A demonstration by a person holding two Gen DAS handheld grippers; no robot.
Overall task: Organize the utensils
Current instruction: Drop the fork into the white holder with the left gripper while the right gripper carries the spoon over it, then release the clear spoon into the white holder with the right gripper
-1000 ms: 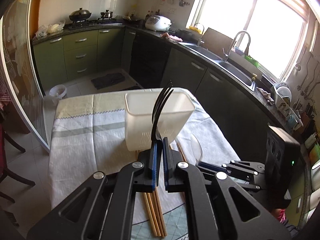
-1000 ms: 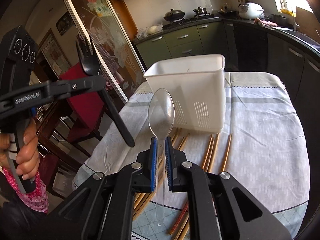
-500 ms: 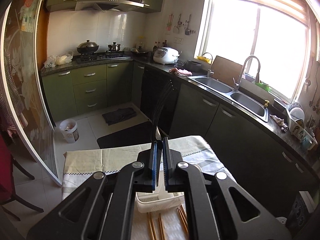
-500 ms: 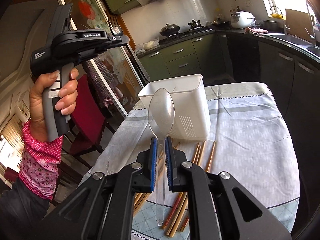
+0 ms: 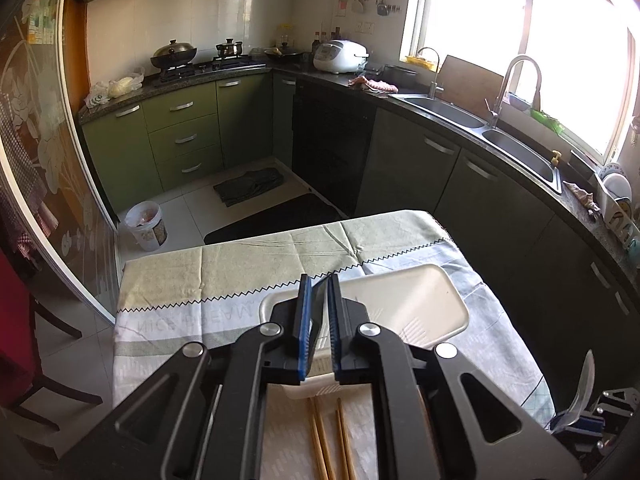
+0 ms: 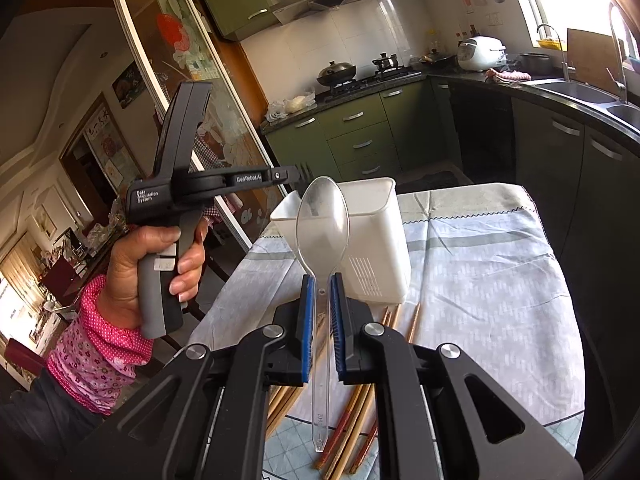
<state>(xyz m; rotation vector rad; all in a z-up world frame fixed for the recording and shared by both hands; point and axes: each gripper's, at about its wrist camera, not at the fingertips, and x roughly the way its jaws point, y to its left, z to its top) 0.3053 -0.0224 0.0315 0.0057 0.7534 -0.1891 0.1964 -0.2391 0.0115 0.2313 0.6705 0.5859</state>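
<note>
A white plastic utensil holder stands on the clothed table. My left gripper hovers right over its open top, jaws nearly closed on a black plastic fork seen only as a dark sliver between the pads; in the right wrist view the left gripper is level above the holder's left rim with the fork tines showing. My right gripper is shut on a clear plastic spoon, held bowl-up in front of the holder. Several wooden chopsticks lie on the cloth near me.
The table has a pale patterned cloth and drops off at every side. Green kitchen cabinets, a stove and a sink counter lie beyond. A glass sliding door and red chairs are at the left.
My left gripper swung up high with the fork, then came down over the holder's open top, tilted downward. My right gripper with the spoon rose a little and stayed in front of the holder.
</note>
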